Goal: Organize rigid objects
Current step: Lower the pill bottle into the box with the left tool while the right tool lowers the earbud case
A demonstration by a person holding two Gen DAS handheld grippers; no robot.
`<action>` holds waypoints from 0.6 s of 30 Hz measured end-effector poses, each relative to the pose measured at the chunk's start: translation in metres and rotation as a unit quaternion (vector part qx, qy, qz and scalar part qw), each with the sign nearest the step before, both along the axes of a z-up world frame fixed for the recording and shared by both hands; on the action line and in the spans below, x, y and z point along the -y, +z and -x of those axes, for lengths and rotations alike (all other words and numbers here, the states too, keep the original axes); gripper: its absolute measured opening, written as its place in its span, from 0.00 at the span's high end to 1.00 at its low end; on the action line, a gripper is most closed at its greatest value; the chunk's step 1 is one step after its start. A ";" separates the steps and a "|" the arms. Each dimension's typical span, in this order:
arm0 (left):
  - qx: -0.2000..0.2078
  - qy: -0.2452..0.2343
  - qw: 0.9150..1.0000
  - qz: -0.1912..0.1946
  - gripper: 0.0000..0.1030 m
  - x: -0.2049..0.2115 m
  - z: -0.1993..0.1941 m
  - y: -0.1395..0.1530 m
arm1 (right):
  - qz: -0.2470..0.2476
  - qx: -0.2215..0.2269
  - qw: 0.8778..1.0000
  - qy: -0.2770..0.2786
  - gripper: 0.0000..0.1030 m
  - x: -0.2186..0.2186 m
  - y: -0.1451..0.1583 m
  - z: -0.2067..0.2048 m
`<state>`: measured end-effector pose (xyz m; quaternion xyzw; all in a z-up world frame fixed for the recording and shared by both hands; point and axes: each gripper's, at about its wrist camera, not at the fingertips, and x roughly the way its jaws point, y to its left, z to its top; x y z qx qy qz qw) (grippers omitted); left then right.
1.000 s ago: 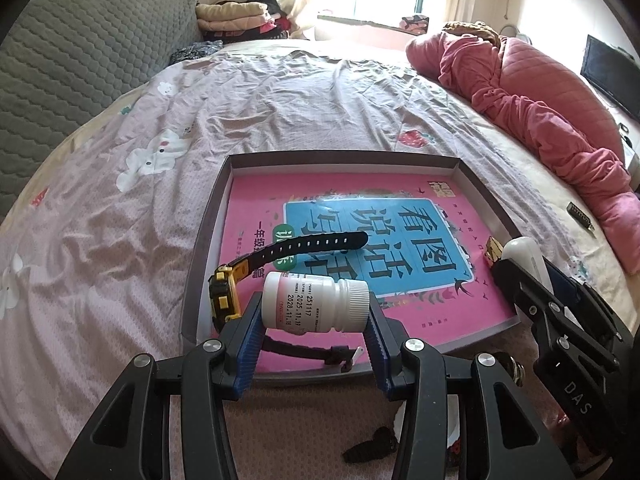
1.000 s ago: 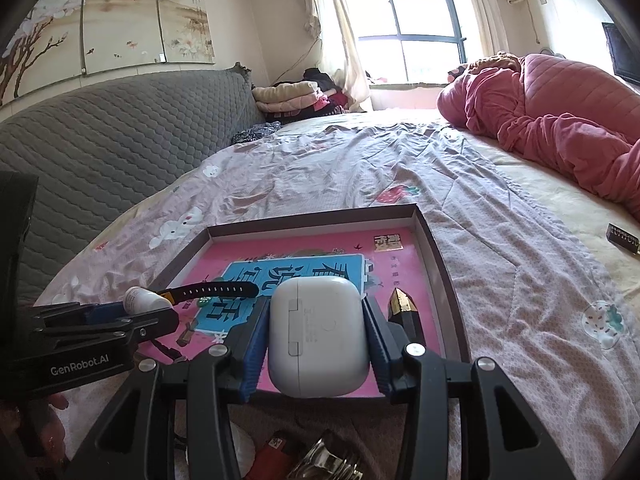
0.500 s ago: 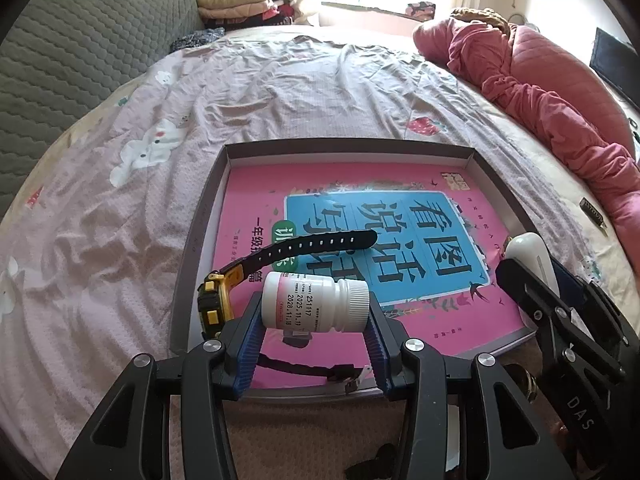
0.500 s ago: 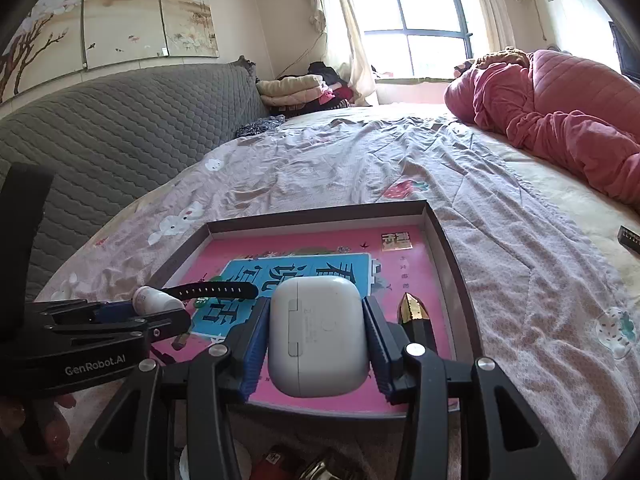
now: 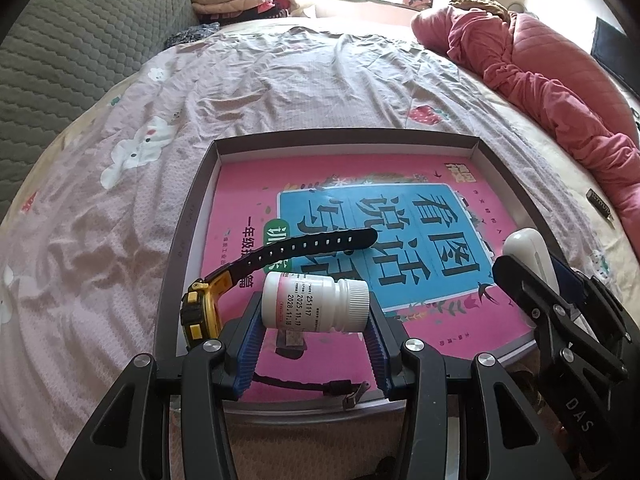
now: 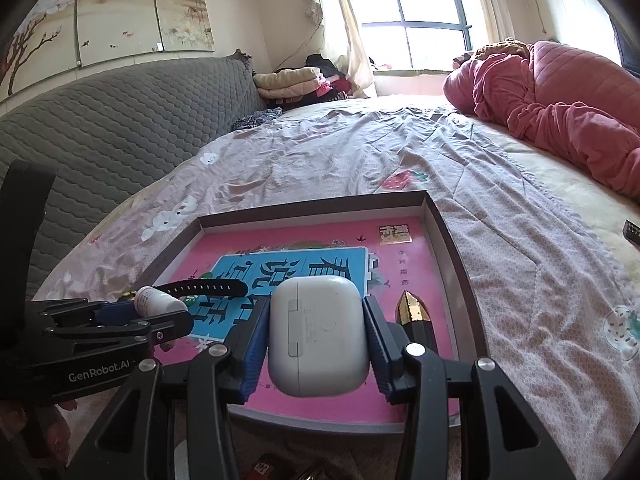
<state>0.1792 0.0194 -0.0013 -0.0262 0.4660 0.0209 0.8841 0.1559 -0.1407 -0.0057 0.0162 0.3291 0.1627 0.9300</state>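
Lowered closer over the shallow tray (image 5: 188, 216) on the bed since a moment ago, the left gripper (image 5: 315, 320) clamps a white pill bottle (image 5: 315, 301) sideways above a yellow-and-black watch (image 5: 200, 312), while the right gripper (image 6: 318, 340) squeezes a white earbud case (image 6: 318, 334) over the tray's near edge.

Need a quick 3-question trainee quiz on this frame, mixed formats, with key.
1. True or false: the left gripper is empty.
2. The right gripper holds: A) the watch B) the earbud case C) the gold-tipped item
3. Fill in: the watch lies in the ___, on the pink book.

Key: 1 false, it grips the pill bottle. 2 B. 3 tray.
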 end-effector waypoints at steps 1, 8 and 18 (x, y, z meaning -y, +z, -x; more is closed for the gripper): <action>-0.002 0.000 1.000 0.000 0.54 0.000 -0.001 -0.001 | 0.001 0.000 1.000 0.000 0.56 -0.001 0.000 0.000; -0.006 -0.001 1.000 -0.001 0.54 -0.001 -0.005 -0.005 | 0.003 -0.007 1.000 0.001 0.56 -0.001 -0.004 -0.005; -0.021 -0.004 1.000 -0.005 0.54 0.000 -0.009 -0.013 | 0.026 -0.018 0.999 0.014 0.62 -0.009 -0.007 -0.008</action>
